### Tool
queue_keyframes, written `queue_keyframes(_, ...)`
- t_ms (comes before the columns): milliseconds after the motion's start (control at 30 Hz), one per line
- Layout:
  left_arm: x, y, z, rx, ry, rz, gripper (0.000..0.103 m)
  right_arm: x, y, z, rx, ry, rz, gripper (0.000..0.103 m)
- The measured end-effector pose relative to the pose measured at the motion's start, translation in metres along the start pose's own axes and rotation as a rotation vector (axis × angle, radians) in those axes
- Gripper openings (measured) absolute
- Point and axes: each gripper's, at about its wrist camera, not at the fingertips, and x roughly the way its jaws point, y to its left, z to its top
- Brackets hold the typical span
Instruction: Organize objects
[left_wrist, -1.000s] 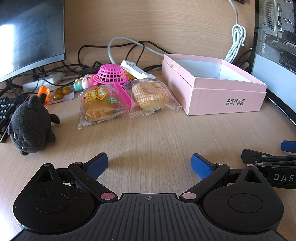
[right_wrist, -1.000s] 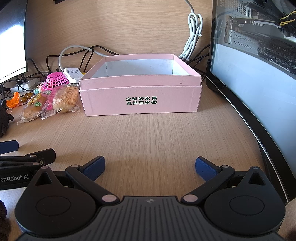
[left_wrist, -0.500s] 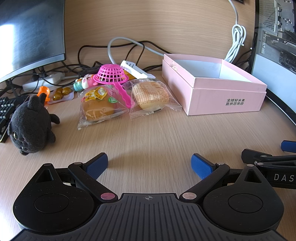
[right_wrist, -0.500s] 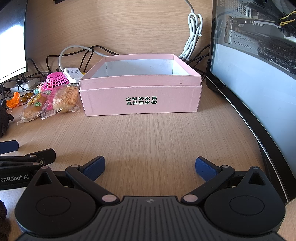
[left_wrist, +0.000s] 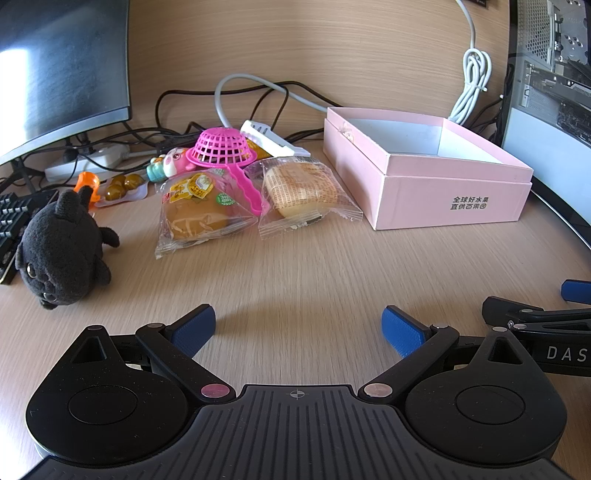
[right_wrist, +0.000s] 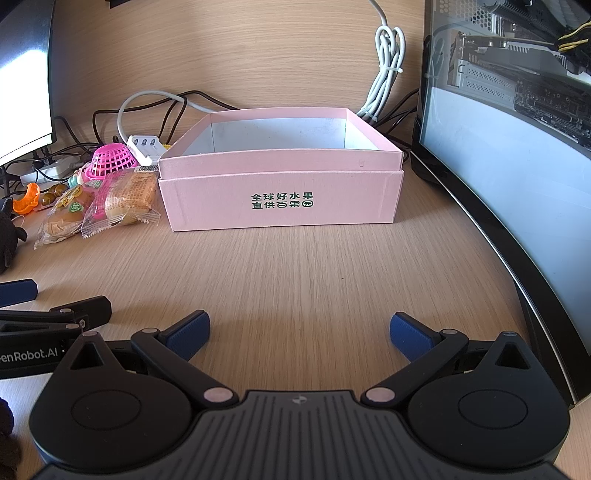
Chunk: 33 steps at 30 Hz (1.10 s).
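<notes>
currently both units sit low over the wooden surface, side by side, each visible at the edge of the other's view. the left hand-held gripper has its blue pads spread wide with nothing between them. the right hand-held gripper is likewise spread wide and carries nothing.

pink box: open top, white inside, dark printed characters on the front wall, straight ahead of the right unit and to the right front of the left one. nothing can be seen in it.

loose items lie in a cluster left of the box. wrapped pastry in a clear packet, nearest the box, just beside its left wall. second packet, a wrapped bun with a yellow and green label, to the left of it. pink strainer is turned upside down behind them, its handle running down between the two packets. small pink and teal toy beside the strainer bowl. orange toy and a packet of brown pieces further left. black plush at the left, apart from the packets.

monitor at far left, cables and a white power strip along the back wall.
</notes>
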Motion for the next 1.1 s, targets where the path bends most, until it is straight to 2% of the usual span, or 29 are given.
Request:
queue_keyframes(467, 0.001, 0.000, 0.000, -0.007, -0.002, 0.006, 0.100, 0.001, 0.000, -0.001, -0.001, 0.002, 0.004, 0.103)
queue_keyframes(567, -0.005, 0.004, -0.001, -0.050, -0.015, 0.002, 0.094, 0.001, -0.001, 0.003, -0.014, 0.043, 0.017, 0.103)
queue_keyframes(633, -0.010, 0.012, 0.001, -0.089, -0.018, -0.010, 0.084, 0.000, -0.001, 0.007, -0.021, 0.079, 0.027, 0.103)
queue_keyframes(733, -0.026, 0.029, 0.007, -0.109, -0.040, -0.010, 0.081, 0.003, 0.000, 0.007, -0.026, 0.098, 0.030, 0.103)
queue_keyframes(833, -0.046, 0.060, 0.013, -0.159, -0.098, 0.057, 0.081, 0.000, 0.001, 0.007, -0.008, 0.112, 0.010, 0.103)
queue_keyframes(933, -0.059, 0.097, 0.021, -0.207, -0.167, 0.173, 0.081, 0.001, 0.003, 0.010, -0.001, 0.133, -0.002, 0.103)
queue_keyframes(1000, -0.053, 0.121, 0.030, -0.236, -0.152, 0.238, 0.081, 0.002, 0.002, 0.013, -0.007, 0.154, 0.001, 0.103)
queue_keyframes(1100, -0.029, 0.151, 0.044, -0.289, -0.065, 0.249, 0.082, 0.004, 0.002, 0.018, -0.026, 0.187, 0.030, 0.103)
